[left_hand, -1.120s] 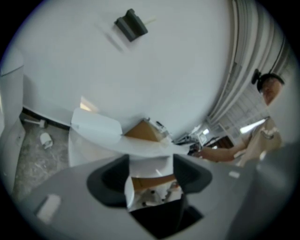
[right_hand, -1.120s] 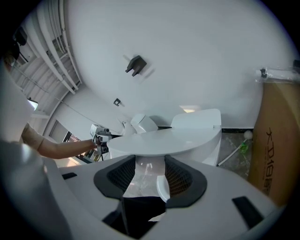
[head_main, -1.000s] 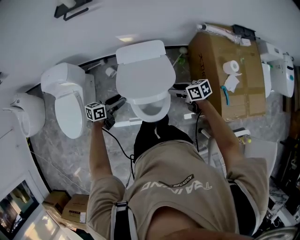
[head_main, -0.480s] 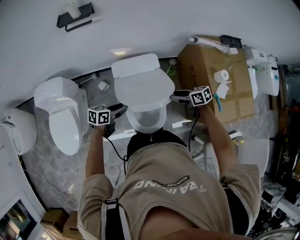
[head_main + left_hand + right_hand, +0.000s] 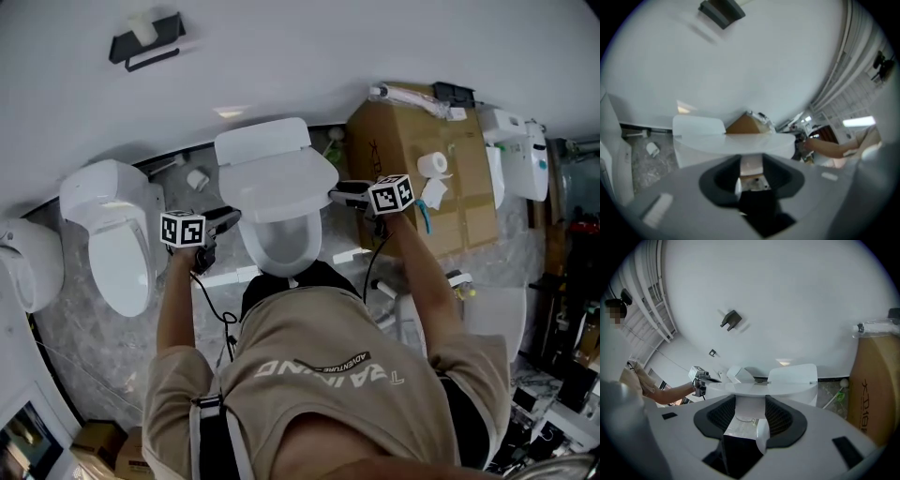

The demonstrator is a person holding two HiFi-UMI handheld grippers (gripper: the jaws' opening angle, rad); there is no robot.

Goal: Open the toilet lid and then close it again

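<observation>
Fingers: the fingers point(image 5: 721, 180) of the left gripper point(image 5: 751, 163) have just been closing and now pinch the left rim of the lid point(image 5: 277, 174). The right gripper point(image 5: 750, 405) has its fingers point(image 5: 719, 414) pressed on the right rim, which fills the gap between them.
Lid's place: it is on the middle toilet point(image 5: 281, 246), hinged at the tank point(image 5: 261, 141). Its front edge is raised off the seat, so it is partly open. Both gripper views show it edge-on as a thin white slab running from one gripper to the other.
Step in hand: probably the opening swing, with closing yet to come.
Weight and stiffness: it is likely light, hard plastic. It looks stiff, with no sag showing between the two grips.
Surface: it is glossy and probably slippery, and the rim is thin, so the pads have little to bite on.
Where to hold: the side rims towards the front, as held now. That is far from the hinge, so it gives good leverage. Both sides should rise evenly so the hinge is not twisted.
Risk: if a grip slips, the lid would slam onto the seat. It should be eased against the tank and lowered slowly.
Nearby: a cardboard box point(image 5: 405, 173) stands just beside the toilet on the right gripper's side, and a second toilet point(image 5: 117, 234) stands on the left.
</observation>
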